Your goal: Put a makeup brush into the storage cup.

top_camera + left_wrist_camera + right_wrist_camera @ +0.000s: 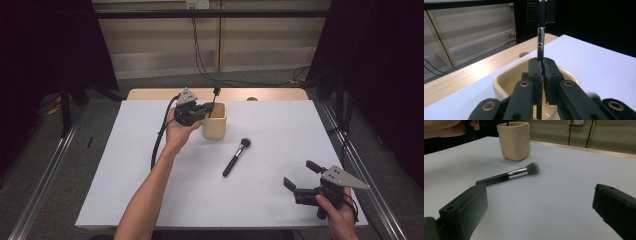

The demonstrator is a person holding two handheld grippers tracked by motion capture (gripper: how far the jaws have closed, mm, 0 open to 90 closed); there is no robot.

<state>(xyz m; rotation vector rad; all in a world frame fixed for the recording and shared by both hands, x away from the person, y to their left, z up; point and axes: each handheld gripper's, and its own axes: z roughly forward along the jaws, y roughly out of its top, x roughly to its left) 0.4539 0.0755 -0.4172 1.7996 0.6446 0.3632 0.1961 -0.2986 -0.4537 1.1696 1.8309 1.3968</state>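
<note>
A cream square cup (216, 127) stands on the white sheet toward the back. My left gripper (205, 111) hovers at its rim, shut on the black handle of a thin comb-headed brush (215, 94). In the left gripper view the jaws (542, 72) pinch that brush (540, 40) upright, its lower end down inside the cup (499, 83). A black powder brush (236, 156) lies flat in front of the cup, bristles toward it. My right gripper (300, 174) rests at the front right, open and holding nothing. In its own view (540, 197) it faces the powder brush (509, 175) and the cup (514, 141).
The white sheet (150, 190) covers most of a wooden table (150, 94), whose bare strip with a round hole (252, 99) runs along the back edge. The left gripper's cable (159, 140) loops over the sheet beside the forearm. Dark curtains flank both sides.
</note>
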